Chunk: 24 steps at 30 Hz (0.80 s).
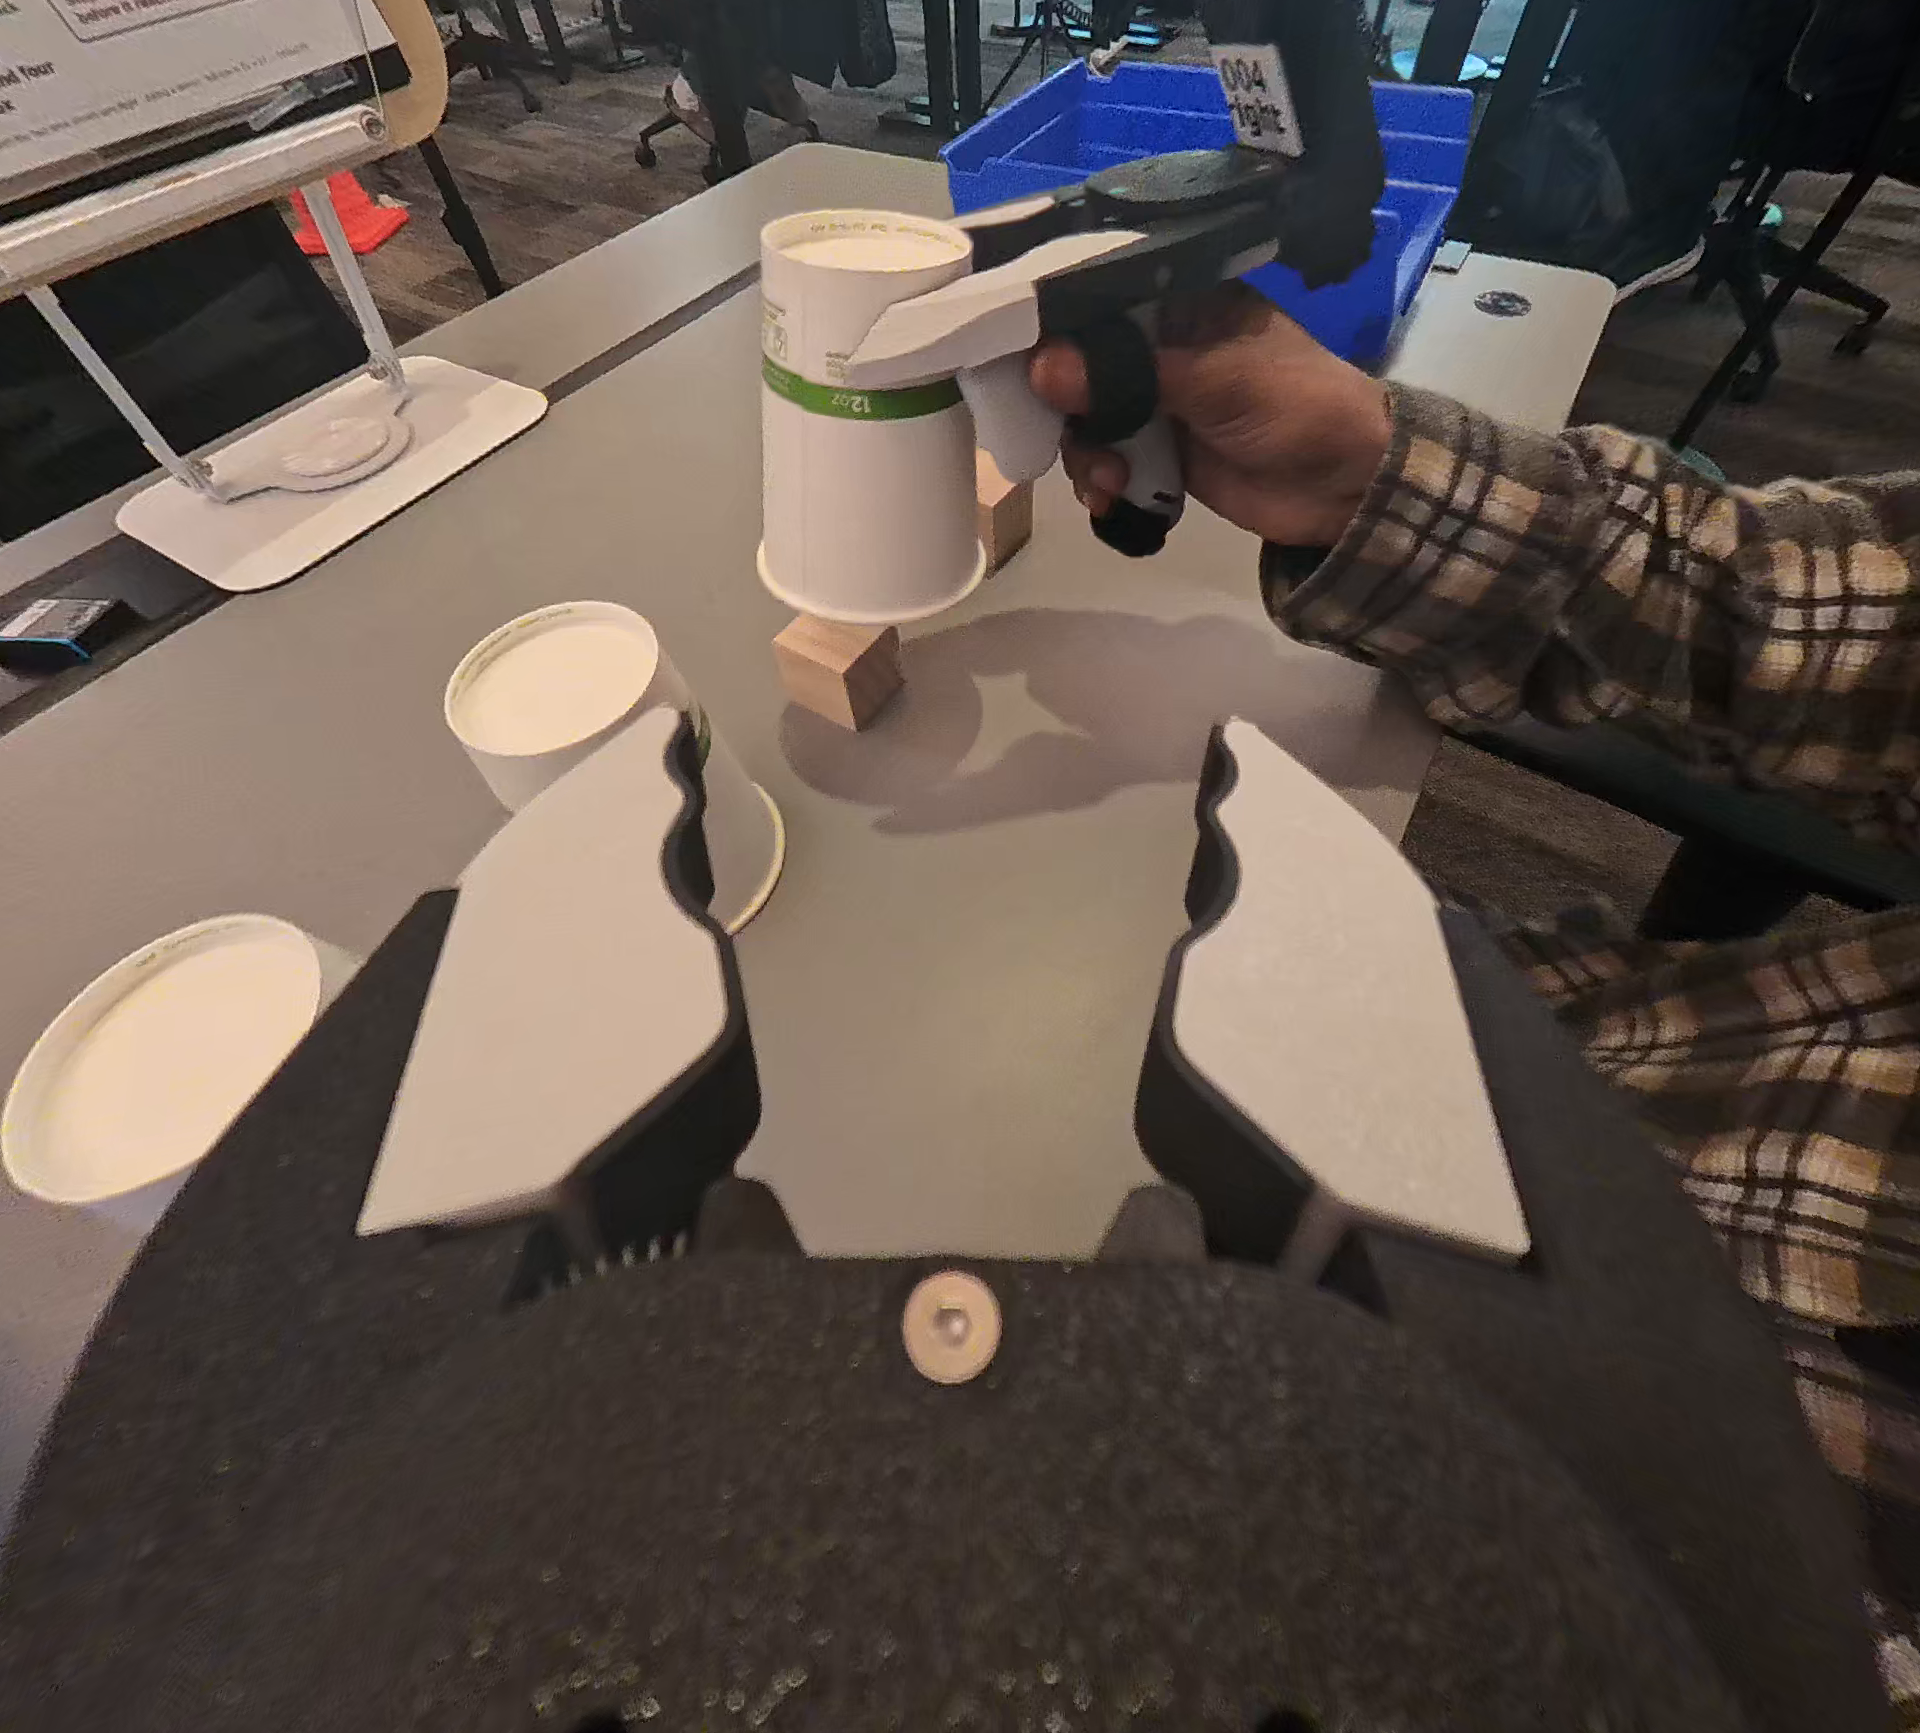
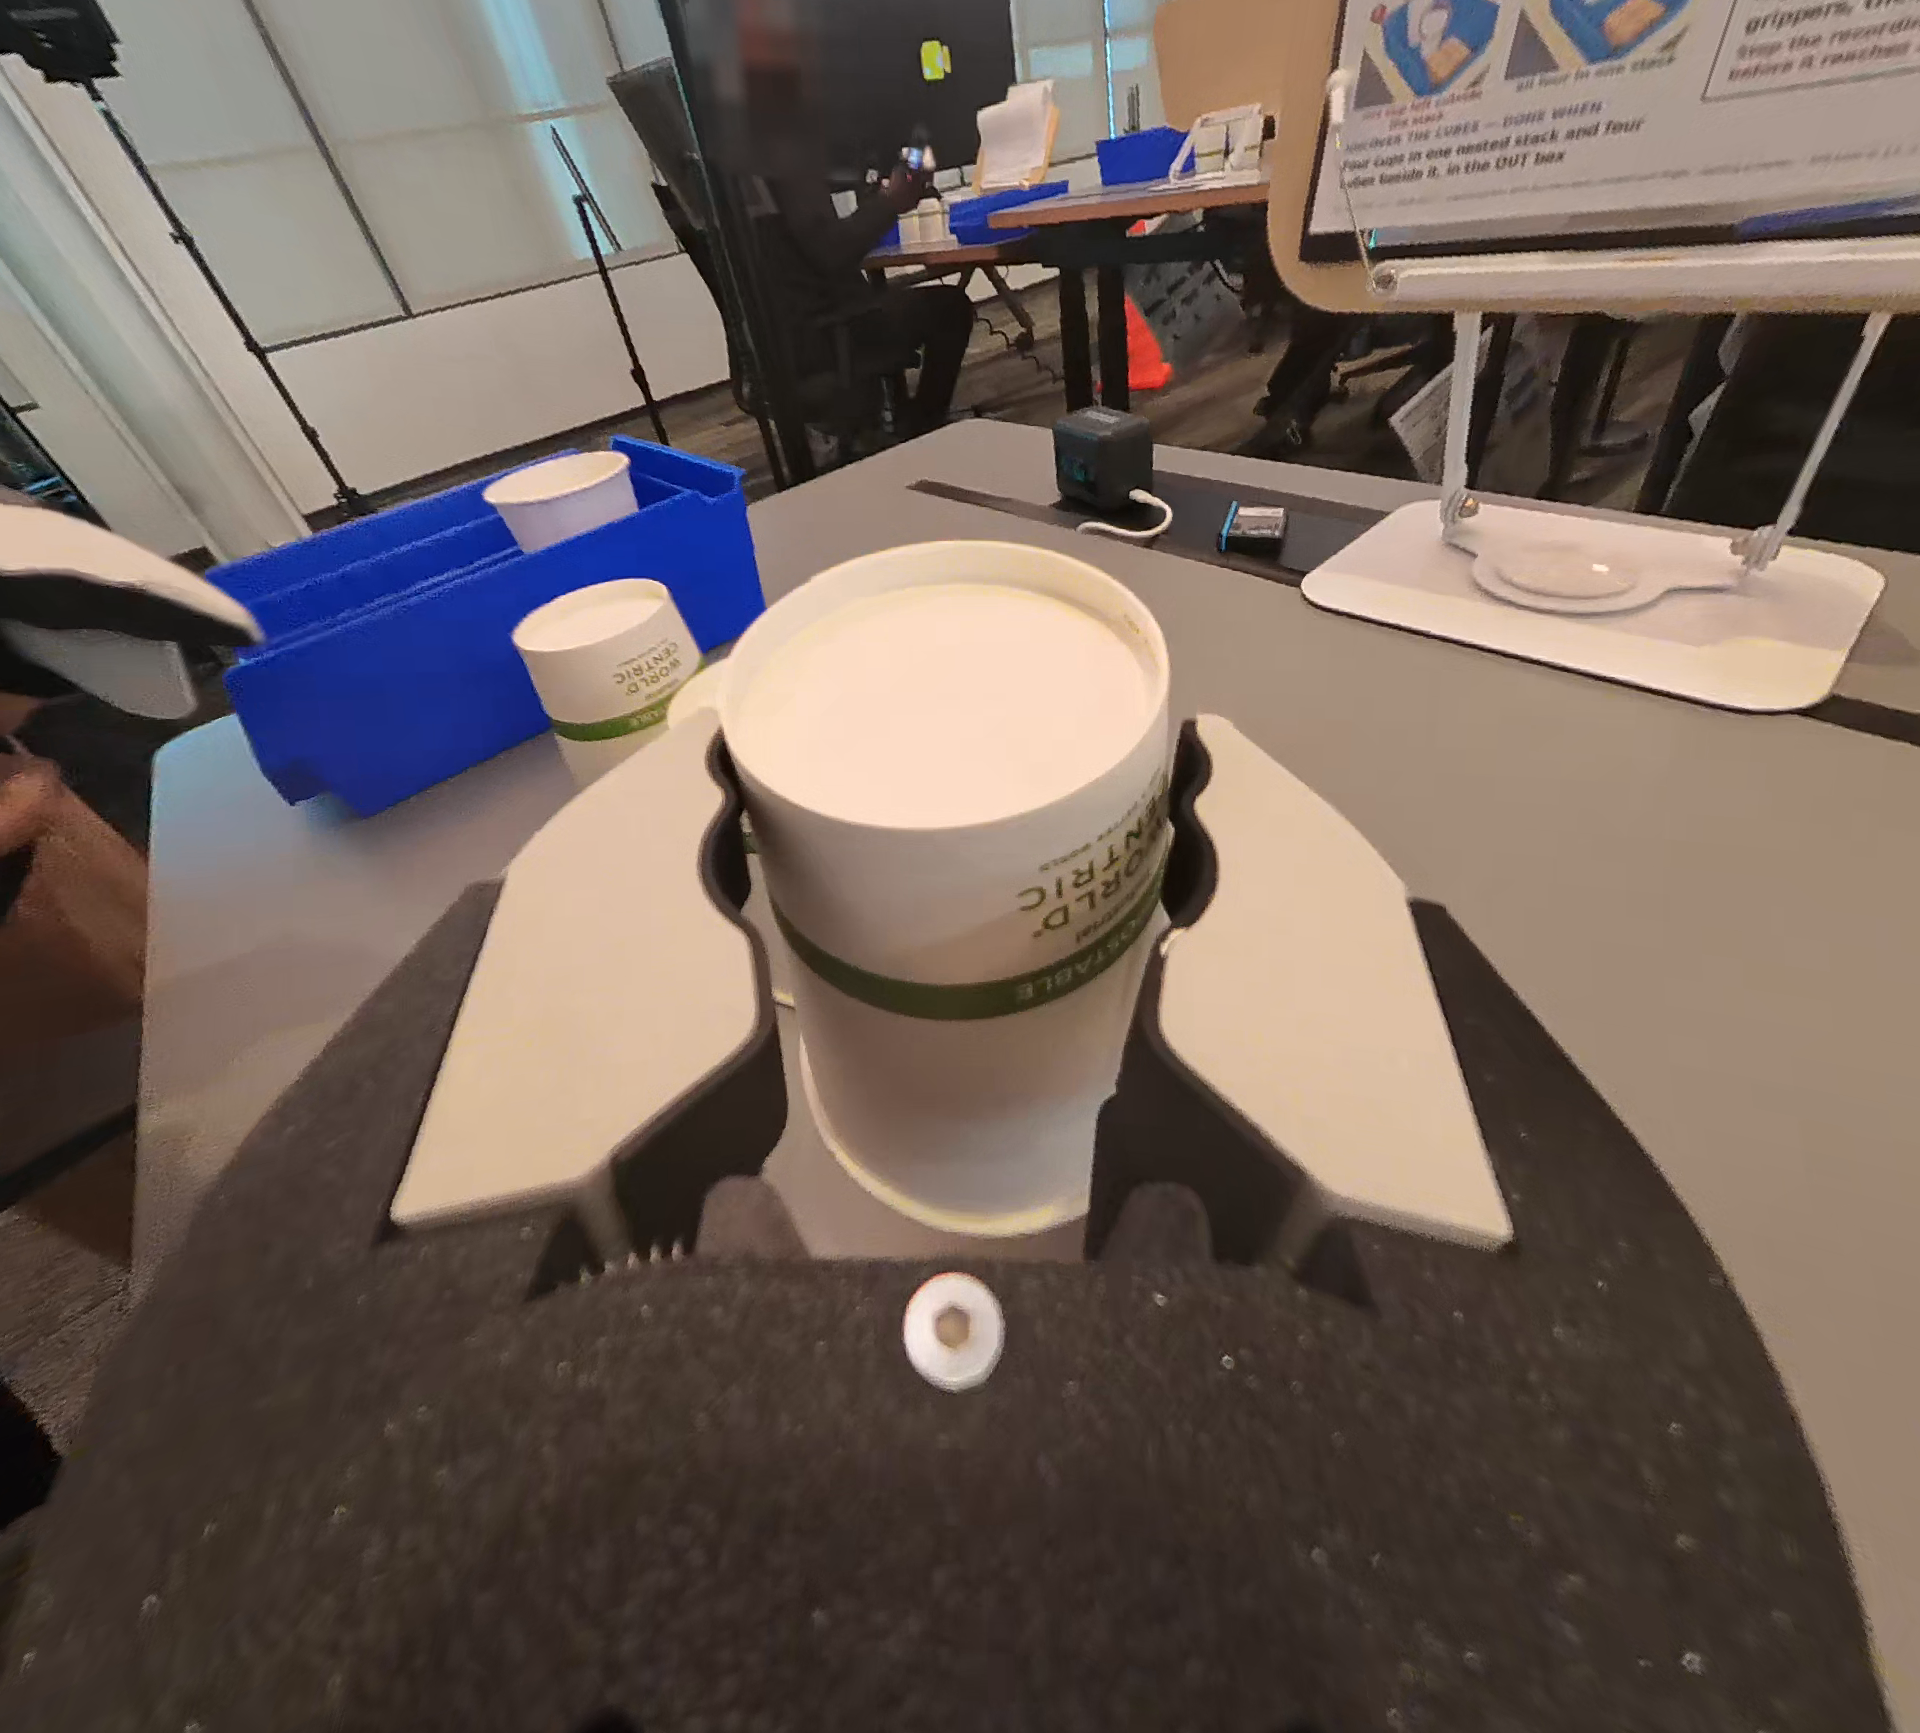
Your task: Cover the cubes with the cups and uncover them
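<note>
Biggest risk I saw: the held cup [image 1: 868,426] was hanging mouth-down right above the near cube [image 1: 837,667], but its rim looked a bit off-centre over the block. If it came down like that, the rim could catch the cube's top edge, shove or tip the block, or leave the cup sitting cocked on a corner. A paper wall also dents easily, so a harder squeeze might have ovalled the mouth and made clearance worse. There was a second cube [image 1: 1003,517] just behind the cup too, close enough to get bumped by the rim or the handle on a sloppy descent.

The right gripper [image 2: 961,862] was pinching that upside-down cup around its upper half, near the green band, one finger on each side and the cup clear of the table [image 1: 935,1008]. The left gripper [image 1: 951,852] was spread wide with nothing between its fingers, hovering low over the table. Its left finger [image 1: 582,945] sat in front of another inverted cup [image 1: 582,707]; I couldn't tell if it touched. A third inverted cup [image 1: 156,1049] stood further left, and whether cubes sat under those two wasn't visible. A blue bin [image 1: 1174,125] was at the far edge
</note>
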### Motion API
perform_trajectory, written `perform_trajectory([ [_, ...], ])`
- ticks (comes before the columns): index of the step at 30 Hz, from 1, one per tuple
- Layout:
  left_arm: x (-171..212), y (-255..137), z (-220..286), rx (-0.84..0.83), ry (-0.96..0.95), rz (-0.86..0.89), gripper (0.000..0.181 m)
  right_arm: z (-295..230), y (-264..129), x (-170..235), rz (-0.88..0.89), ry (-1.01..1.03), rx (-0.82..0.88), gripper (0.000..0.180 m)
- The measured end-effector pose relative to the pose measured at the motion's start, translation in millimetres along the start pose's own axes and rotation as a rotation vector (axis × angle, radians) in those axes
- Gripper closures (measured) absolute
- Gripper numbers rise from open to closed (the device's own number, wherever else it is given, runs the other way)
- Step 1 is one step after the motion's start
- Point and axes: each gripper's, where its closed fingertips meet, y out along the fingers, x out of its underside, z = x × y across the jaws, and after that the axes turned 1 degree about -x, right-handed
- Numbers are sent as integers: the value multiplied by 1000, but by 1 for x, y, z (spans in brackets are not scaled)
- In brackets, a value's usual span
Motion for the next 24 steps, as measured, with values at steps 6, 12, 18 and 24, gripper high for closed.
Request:
perform_trajectory([
  [6, -3, -17, -9, -15, -21, 21, 92, 0, 15, 9, -20, -3, 25, 102],
  [12, -7, -29, -13, -39, 3, 29, 97, 2, 26, 17, -68, -46, 46, 102],
  [18, -8, -32, -13, -46, 26, 26, 101, 8, 35, 31, -110, -41, 58, 102],
  [24, -6, -32, -13, -45, 40, 13, 104, 10, 40, 42, -137, -36, 56, 101],
])
